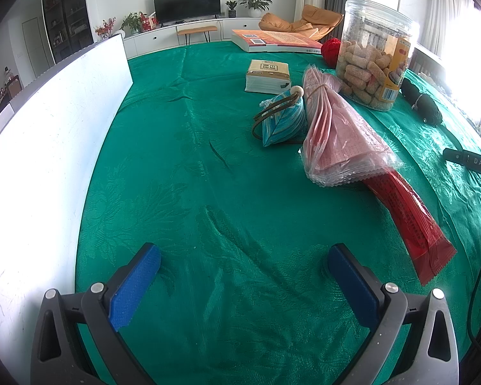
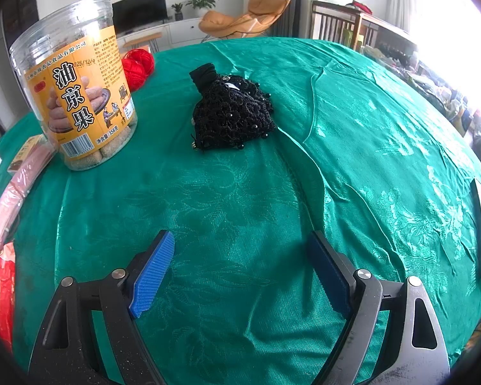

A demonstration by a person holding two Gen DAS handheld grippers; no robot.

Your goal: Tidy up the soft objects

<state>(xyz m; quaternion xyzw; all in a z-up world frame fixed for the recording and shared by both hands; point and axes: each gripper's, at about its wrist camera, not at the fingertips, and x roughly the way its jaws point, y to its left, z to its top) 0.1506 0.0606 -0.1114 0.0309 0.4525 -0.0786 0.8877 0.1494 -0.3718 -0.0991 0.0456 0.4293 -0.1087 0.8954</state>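
On the counter under its green patterned cloth: one clear plastic jar of fried snack sticks with an orange label; one red ball of yarn; one black beaded lace pouch; one blue leaf-print fabric pouch with a wooden bead; one bundle of pink and red plastic-wrapped packets; one pack of paper tissues; one orange-covered book; one white upright board; two hand-held grippers, the left hand-held gripper and the right hand-held gripper.

Left gripper and right gripper hover low, jaws spread wide, blue pads holding nothing.
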